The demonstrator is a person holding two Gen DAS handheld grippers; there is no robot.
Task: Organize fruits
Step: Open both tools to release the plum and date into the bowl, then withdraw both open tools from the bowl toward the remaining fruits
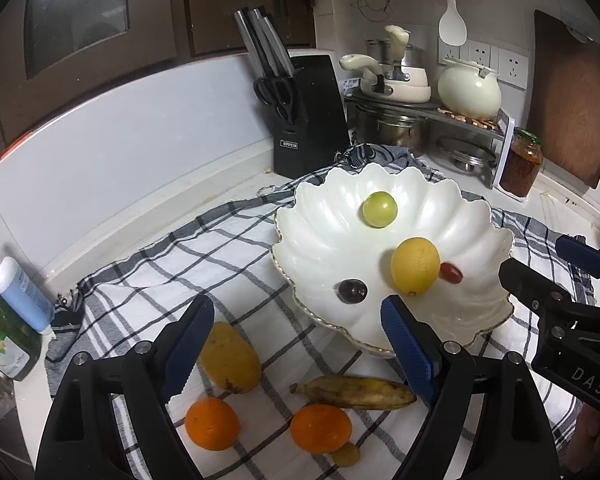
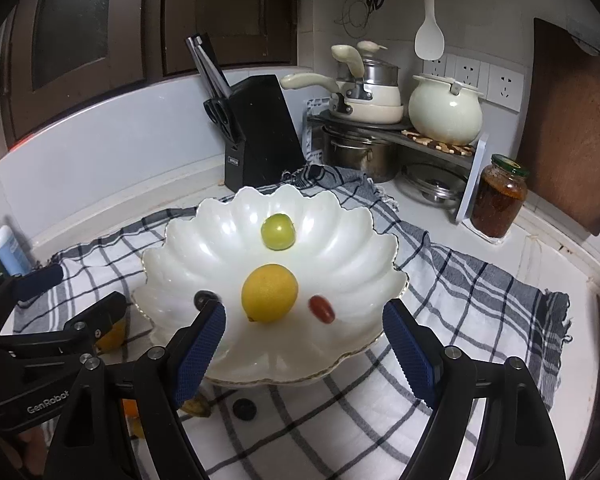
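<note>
A white scalloped bowl [image 1: 324, 240] [image 2: 340, 256] sits on a checked cloth. It holds a green round fruit [image 1: 379, 209] [image 2: 277, 231], a lemon [image 1: 415, 265] [image 2: 269, 293], a dark grape [image 1: 352, 291] [image 2: 202, 298] and a red grape [image 1: 451, 273] [image 2: 322, 309]. On the cloth in front lie a mango [image 1: 230, 357], a banana [image 1: 356, 392], two oranges [image 1: 212, 423] [image 1: 321, 428] and a small brown fruit [image 1: 346, 455]. My left gripper [image 1: 296, 344] is open and empty above the mango and banana. My right gripper [image 2: 304, 344] is open and empty over the bowl's near rim; it also shows in the left wrist view [image 1: 540, 264].
A black knife block [image 1: 304, 116] stands behind the bowl. A rack with pots [image 1: 396, 92] and a cream kettle [image 1: 469, 90] fills the back right corner, with a sauce jar [image 1: 522, 162] and a wooden board [image 1: 568, 100]. Bottles [image 1: 20, 292] stand at the left. A black disc [image 2: 244, 409] lies on the cloth.
</note>
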